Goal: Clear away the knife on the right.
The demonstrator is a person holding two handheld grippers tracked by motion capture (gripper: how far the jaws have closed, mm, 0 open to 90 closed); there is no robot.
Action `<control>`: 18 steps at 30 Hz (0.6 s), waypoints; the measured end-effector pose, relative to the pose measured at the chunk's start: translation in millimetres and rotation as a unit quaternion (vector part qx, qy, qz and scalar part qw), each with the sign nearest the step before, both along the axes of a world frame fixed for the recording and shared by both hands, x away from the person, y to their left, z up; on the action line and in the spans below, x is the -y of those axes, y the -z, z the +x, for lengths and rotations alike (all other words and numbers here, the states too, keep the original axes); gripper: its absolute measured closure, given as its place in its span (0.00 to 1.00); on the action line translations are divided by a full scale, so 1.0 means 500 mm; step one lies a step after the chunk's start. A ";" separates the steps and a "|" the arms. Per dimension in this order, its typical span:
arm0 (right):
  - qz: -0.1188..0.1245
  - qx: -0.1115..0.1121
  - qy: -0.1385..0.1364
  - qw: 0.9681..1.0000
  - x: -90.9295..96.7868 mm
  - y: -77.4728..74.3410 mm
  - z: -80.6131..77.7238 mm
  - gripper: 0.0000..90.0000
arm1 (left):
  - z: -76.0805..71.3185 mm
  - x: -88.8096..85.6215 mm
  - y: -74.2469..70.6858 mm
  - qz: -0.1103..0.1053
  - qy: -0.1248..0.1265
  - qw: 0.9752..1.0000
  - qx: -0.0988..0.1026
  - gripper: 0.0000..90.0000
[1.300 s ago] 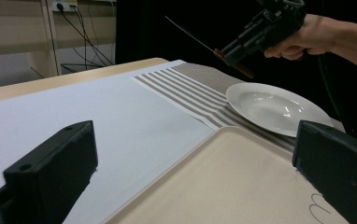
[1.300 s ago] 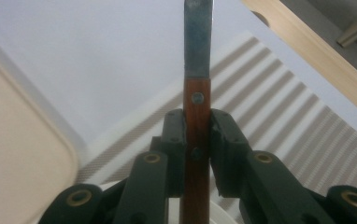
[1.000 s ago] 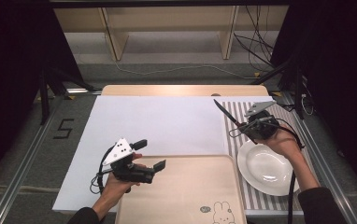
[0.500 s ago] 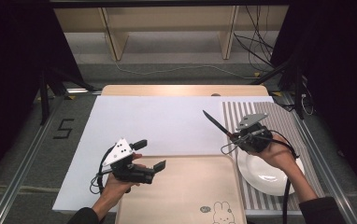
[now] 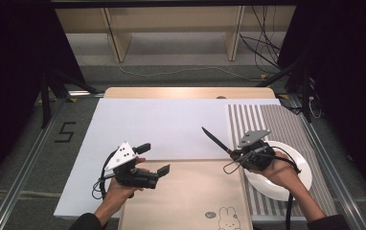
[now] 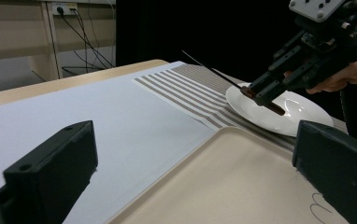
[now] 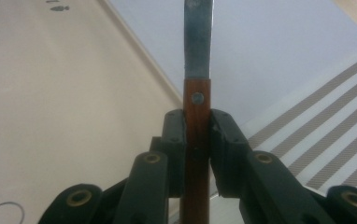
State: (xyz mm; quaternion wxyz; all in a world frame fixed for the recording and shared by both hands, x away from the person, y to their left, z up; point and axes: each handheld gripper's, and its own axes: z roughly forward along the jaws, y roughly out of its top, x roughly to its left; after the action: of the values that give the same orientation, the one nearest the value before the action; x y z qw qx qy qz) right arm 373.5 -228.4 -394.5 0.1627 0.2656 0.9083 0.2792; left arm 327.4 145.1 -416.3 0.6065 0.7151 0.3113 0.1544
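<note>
- While the right gripper [image 5: 232,154] clamps a knife [image 5: 216,141] by its brown handle at right of centre, the blade points to the upper left
- Left gripper [image 5: 153,159] hangs empty, jaws apart, over the beige tray [image 5: 186,201] at lower centre
- White plate [image 5: 291,184] lies on the striped mat [image 5: 286,120] at lower right

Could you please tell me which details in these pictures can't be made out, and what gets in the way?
- Knife tip: cut off by the top edge of the right gripper view; handle end hidden between the right hand-held gripper jaws.
- Tray drawing: partly cut off by the high view's bottom edge.
- Plate: near part hidden by the person's right hand in the high view.
- Floor mark: too small to read surely.
</note>
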 end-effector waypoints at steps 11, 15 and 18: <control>0.019 -0.023 -0.016 0.999 -0.020 0.021 -0.048 0.86 | 0.000 0.000 -0.001 0.000 -0.001 1.000 0.001 0.00; 0.012 -0.034 -0.018 0.999 -0.027 0.036 -0.061 0.86 | -0.001 0.000 -0.001 0.000 -0.001 1.000 0.002 0.00; 0.012 -0.039 -0.022 0.999 -0.032 0.043 -0.069 0.86 | -0.001 0.000 -0.001 0.000 -0.001 1.000 0.002 0.00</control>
State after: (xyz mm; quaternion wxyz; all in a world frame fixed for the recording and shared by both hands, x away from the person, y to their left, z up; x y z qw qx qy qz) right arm 338.8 -212.4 -415.8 0.1179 0.2577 0.9164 0.2828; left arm 326.8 144.9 -415.9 0.6070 0.7145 0.3108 0.1566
